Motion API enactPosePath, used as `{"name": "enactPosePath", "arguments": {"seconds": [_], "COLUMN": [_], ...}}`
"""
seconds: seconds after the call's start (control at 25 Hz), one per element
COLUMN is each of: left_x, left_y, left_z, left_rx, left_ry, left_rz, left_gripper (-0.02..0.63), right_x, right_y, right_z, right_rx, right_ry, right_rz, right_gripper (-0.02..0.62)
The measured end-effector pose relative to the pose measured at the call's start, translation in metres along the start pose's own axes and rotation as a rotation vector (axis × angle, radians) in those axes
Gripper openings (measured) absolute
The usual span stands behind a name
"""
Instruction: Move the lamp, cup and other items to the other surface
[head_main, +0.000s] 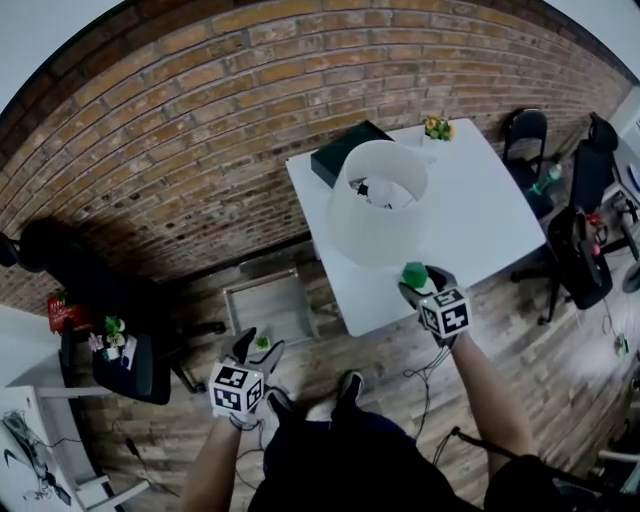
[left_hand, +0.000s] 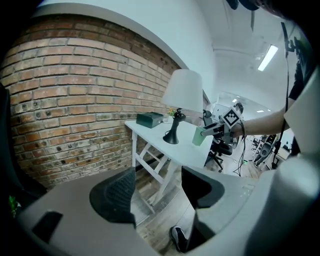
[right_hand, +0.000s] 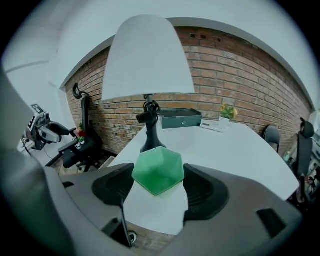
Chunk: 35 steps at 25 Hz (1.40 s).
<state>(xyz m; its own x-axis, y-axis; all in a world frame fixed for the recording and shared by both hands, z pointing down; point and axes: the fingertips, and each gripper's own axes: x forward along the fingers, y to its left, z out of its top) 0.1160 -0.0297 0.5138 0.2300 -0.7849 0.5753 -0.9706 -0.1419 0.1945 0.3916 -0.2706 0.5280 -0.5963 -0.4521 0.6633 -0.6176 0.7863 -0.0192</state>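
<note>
Right gripper view showed the right gripper (right_hand: 158, 189) clamped on the green cup (right_hand: 158, 169) at frame centre, over the white table's (right_hand: 240, 150) near edge, lamp (right_hand: 147, 60) just beyond in the upper middle; the left gripper (left_hand: 157, 194), jaws apart and empty, hung farther from the table

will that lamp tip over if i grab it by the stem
Likely top-heavy: the lamp has a wide shade over a thin stem and small flared base, so a high push may tip it. The shade looks thin and might dent; the stem seems the safer hold.
</note>
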Motion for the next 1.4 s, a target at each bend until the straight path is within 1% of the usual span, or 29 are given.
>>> {"name": "enactPosePath", "arguments": {"seconds": [0.16,0.36,0.72,0.84,1.04,1.24,1.4], "left_x": [0.011,0.02,0.018,0.015,0.008,-0.011,-0.033], "left_y": [-0.013,-0.018,-0.016,-0.012,-0.005,0.014,0.038], "left_z": [0.003,0.005,0.002,-0.001,-0.005,-0.012,-0.024], "left_rx": [-0.003,-0.014,-0.028,-0.028,-0.002,-0.012,-0.03], "left_ry": [0.001,0.013,0.011,0.011,0.008,-0.004,-0.012], "left_rz": [0.008,0.029,0.041,0.037,0.022,0.009,0.01], "left_gripper": [0.287,0.287,0.287,0.285,0.287,0.287,0.287], "right_x": [0.003,0.009,0.015,0.013,-0.001,-0.022,-0.034], "right_y": [-0.029,-0.049,-0.051,-0.049,-0.049,-0.04,-0.015], "right_z": [-0.005,-0.011,-0.017,-0.023,-0.022,-0.01,0.009], "right_rx": [0.03,0.061,0.077,0.085,0.111,0.161,0.126], "right_ry": [0.01,0.024,0.013,0.021,-0.017,-0.077,-0.121], "right_rz": [0.0,-0.004,-0.007,-0.021,-0.066,-0.125,-0.196], "right_gripper": [0.314,0.316,0.326,0.36,0.376,0.371,0.34]}}
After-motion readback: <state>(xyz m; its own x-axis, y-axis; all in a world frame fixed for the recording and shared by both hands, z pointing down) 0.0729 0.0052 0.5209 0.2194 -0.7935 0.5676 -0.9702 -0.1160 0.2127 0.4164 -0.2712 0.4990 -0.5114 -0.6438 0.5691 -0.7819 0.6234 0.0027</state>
